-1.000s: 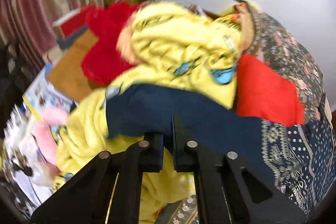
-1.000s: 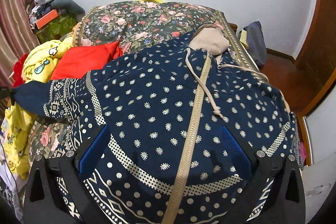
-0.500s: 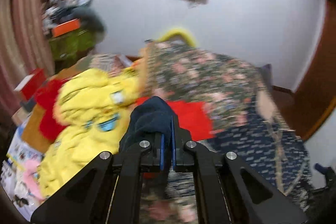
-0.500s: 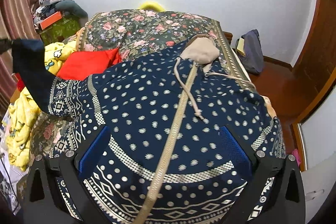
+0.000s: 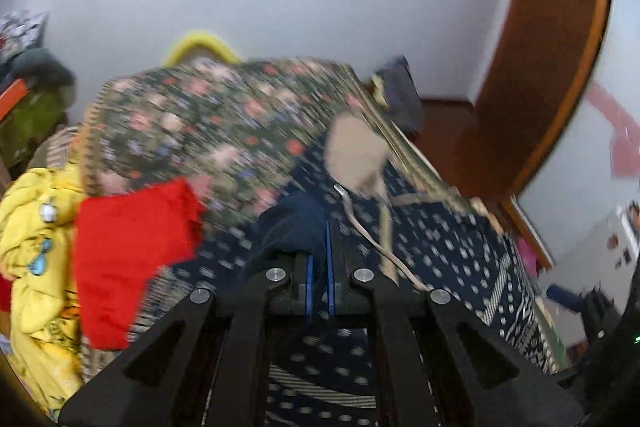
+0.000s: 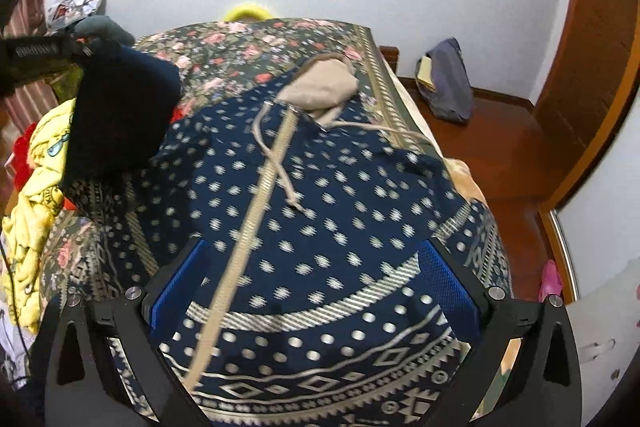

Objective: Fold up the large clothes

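your left gripper (image 5: 318,279) is clamped on the sleeve (image 6: 120,115), lifted left of the hoodie (image 6: 320,211), whose zip runs away from you along the bed (image 6: 248,43). your right gripper (image 6: 316,279) hovers wide, empty.

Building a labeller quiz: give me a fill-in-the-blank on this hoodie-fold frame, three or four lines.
1. The left gripper is shut on the hoodie's navy ____.
2. The right gripper has its fingers ____ over the patterned hoodie.
3. The hoodie's zipper is ____.
4. A ____ garment lies beside the yellow clothes.

Missing: sleeve; open; closed; red
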`<action>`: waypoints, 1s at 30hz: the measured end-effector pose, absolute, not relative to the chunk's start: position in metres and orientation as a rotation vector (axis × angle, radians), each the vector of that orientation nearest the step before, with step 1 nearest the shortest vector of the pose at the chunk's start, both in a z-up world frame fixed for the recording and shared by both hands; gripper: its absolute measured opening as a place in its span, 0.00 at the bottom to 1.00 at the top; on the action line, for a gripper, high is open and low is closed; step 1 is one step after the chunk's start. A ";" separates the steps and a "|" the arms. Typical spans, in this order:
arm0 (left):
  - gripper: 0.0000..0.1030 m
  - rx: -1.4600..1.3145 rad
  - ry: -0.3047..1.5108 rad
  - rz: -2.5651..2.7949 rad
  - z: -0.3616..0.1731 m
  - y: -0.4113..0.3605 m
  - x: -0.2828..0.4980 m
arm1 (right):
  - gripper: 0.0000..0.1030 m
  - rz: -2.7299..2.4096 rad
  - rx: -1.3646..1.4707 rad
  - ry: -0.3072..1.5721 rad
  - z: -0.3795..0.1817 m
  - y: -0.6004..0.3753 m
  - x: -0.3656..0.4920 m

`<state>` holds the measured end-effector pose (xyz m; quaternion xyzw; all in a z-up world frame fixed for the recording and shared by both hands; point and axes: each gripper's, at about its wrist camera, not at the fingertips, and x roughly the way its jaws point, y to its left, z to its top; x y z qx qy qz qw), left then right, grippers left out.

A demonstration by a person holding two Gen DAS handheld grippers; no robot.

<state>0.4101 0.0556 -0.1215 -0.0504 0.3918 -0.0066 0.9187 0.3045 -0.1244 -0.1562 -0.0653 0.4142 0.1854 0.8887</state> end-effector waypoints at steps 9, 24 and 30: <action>0.04 -0.082 1.048 -0.166 -0.216 -0.018 0.424 | 1.00 0.352 -0.134 0.906 -0.174 -0.151 0.309; 0.55 0.048 1.150 -0.254 -0.230 -0.034 0.373 | 1.00 0.359 -0.200 0.911 -0.168 -0.148 0.297; 0.67 0.107 1.029 -0.157 -0.196 0.008 0.337 | 1.00 0.431 -0.243 0.878 -0.156 -0.117 0.289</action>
